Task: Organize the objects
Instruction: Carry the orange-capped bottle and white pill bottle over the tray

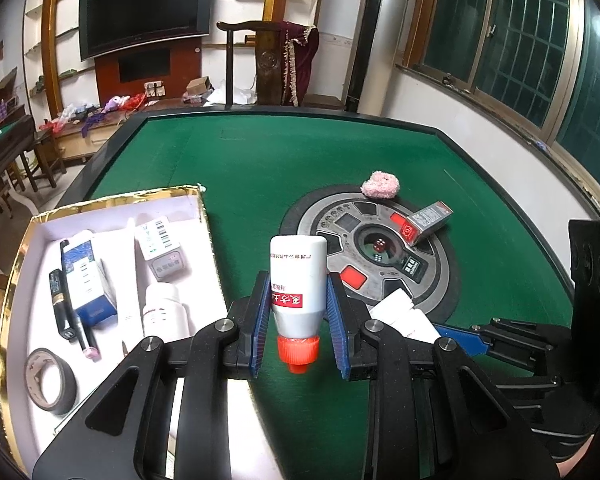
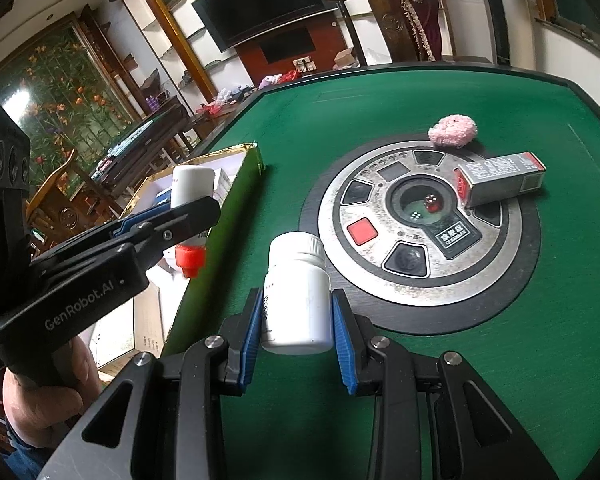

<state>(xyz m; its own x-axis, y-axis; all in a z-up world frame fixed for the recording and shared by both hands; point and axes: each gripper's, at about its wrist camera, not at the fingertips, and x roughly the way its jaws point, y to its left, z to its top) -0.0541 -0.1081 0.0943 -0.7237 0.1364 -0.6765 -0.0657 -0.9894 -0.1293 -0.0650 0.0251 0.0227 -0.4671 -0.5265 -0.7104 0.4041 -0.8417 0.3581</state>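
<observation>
My left gripper (image 1: 299,314) is shut on a white bottle with a red cap (image 1: 298,288), cap toward the camera, held above the green table just right of the gold-rimmed white box (image 1: 28,240). The same bottle (image 2: 190,200) shows in the right wrist view beside the box (image 2: 224,152). My right gripper (image 2: 298,326) is shut on a white pill bottle (image 2: 298,296), held over the felt near the table's round centre panel (image 2: 420,240). The box holds a blue-and-white carton (image 1: 86,280), a small grey-and-white carton (image 1: 160,246), a white bottle (image 1: 164,312), a black pen (image 1: 62,300) and a tape roll (image 1: 50,380).
A pink fluffy ball (image 1: 380,184) and a grey-and-red carton (image 1: 426,222) lie at the round panel (image 1: 352,220); both also show in the right wrist view, the ball (image 2: 452,130) and the carton (image 2: 500,178). The right gripper's body (image 1: 520,340) is at the lower right. A chair (image 1: 268,64) stands behind the table.
</observation>
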